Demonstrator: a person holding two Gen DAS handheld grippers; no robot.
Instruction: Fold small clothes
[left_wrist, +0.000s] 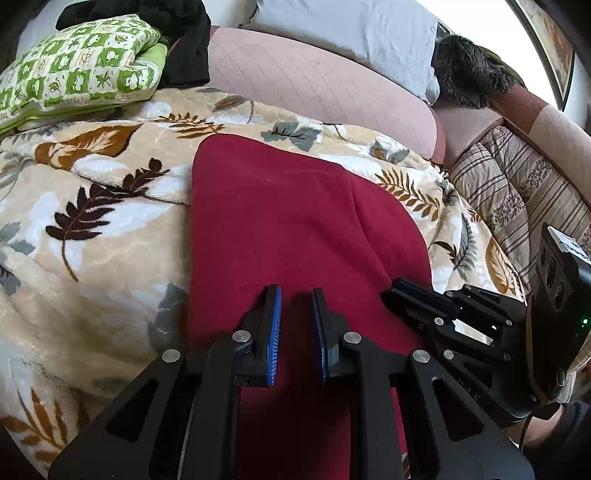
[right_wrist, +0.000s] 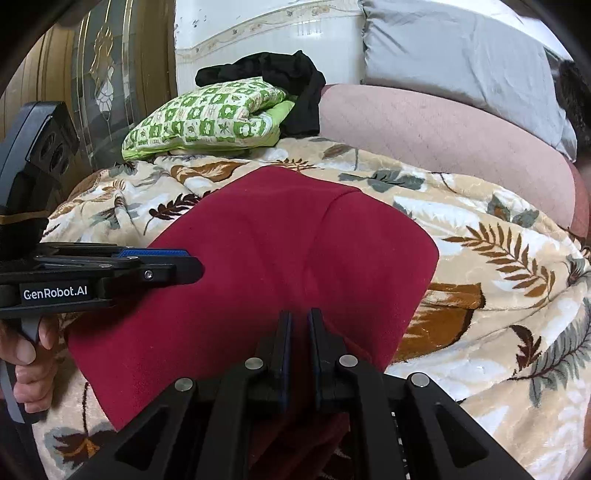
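A dark red fleece garment (left_wrist: 288, 221) lies spread on a leaf-patterned blanket (left_wrist: 92, 229); it also shows in the right wrist view (right_wrist: 266, 258). My left gripper (left_wrist: 296, 295) hovers over its near part with a narrow gap between its blue pads, nothing between them; it shows from the side in the right wrist view (right_wrist: 192, 262). My right gripper (right_wrist: 299, 317) is closed on a fold of the red garment at its near edge; it shows at the right of the left wrist view (left_wrist: 399, 290).
A green-and-white checked pillow (left_wrist: 74, 70) and black clothing (left_wrist: 184, 40) lie at the far left. A pink cushion (left_wrist: 314, 81) and grey pillow (left_wrist: 351, 26) lie behind. A striped quilt (left_wrist: 517, 192) lies to the right.
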